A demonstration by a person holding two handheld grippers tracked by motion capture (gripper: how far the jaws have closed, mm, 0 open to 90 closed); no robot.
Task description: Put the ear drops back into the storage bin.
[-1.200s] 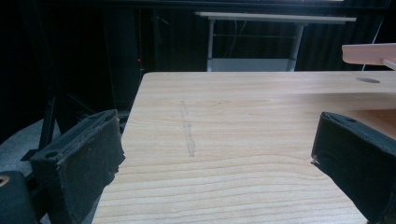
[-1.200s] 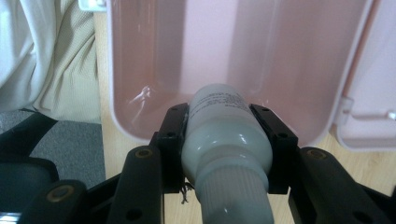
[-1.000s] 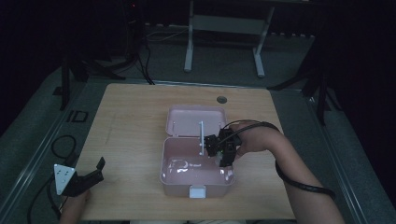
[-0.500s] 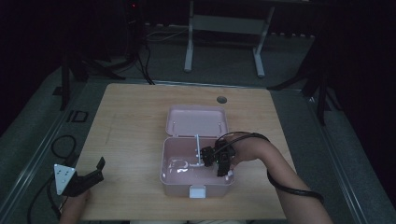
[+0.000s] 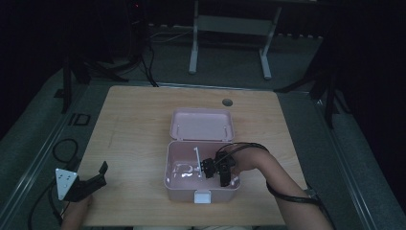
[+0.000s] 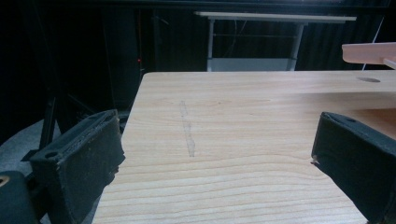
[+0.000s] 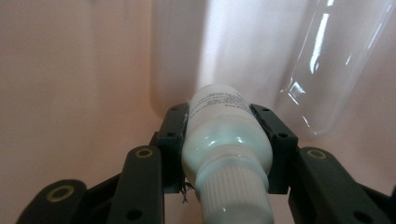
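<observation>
A small white bottle (image 7: 227, 135) sits clamped between the black jaws of the right gripper (image 7: 227, 140), low in the middle of the right gripper view. In the high view that gripper (image 5: 216, 168) is inside the open pink box (image 5: 177, 184) at lower centre, near a clear tube (image 7: 327, 70). The left gripper (image 5: 91, 179), jaws apart and holding nothing, rests at the table's (image 5: 139, 124) lower left.

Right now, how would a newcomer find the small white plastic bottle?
On the wooden table stands an open pink plastic box. Inside it, the right gripper clamps the small white plastic bottle. Unlike the clear tube beside it, it is opaque, with a ribbed cap.
</observation>
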